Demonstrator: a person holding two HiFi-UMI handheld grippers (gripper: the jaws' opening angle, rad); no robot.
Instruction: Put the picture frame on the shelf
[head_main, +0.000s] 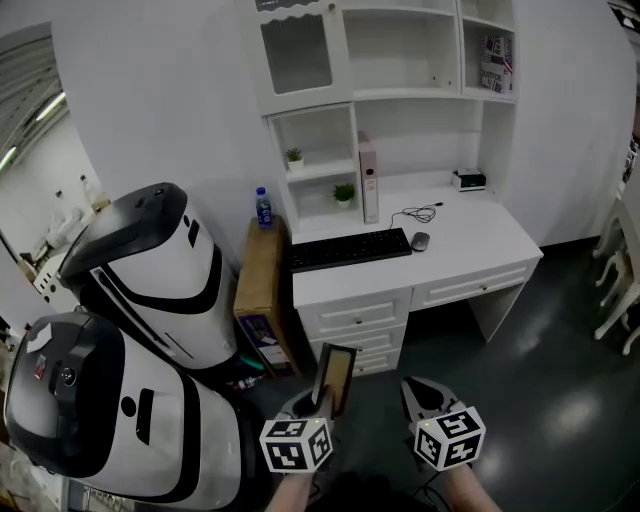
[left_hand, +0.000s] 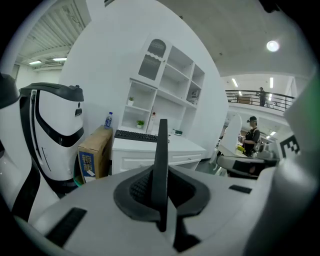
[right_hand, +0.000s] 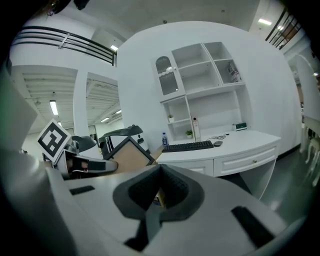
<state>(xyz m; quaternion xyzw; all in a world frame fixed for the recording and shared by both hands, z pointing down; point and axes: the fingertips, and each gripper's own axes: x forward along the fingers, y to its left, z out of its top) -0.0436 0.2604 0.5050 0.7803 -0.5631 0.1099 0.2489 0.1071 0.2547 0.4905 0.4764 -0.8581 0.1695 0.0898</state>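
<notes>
the left gripper (head_main: 318, 402) holds the picture frame (head_main: 337, 374) upright, jaws pinching its lower edge. in the left gripper view the frame stands edge-on between the pads. the right gripper (head_main: 428, 396) hovers just beside it, jaws pressed together with nothing between them. both are low in front of the white bench (head_main: 480, 240), well apart from the shelf (head_main: 400, 95) above it. a keyboard (head_main: 350, 248) lies on the bench.
</notes>
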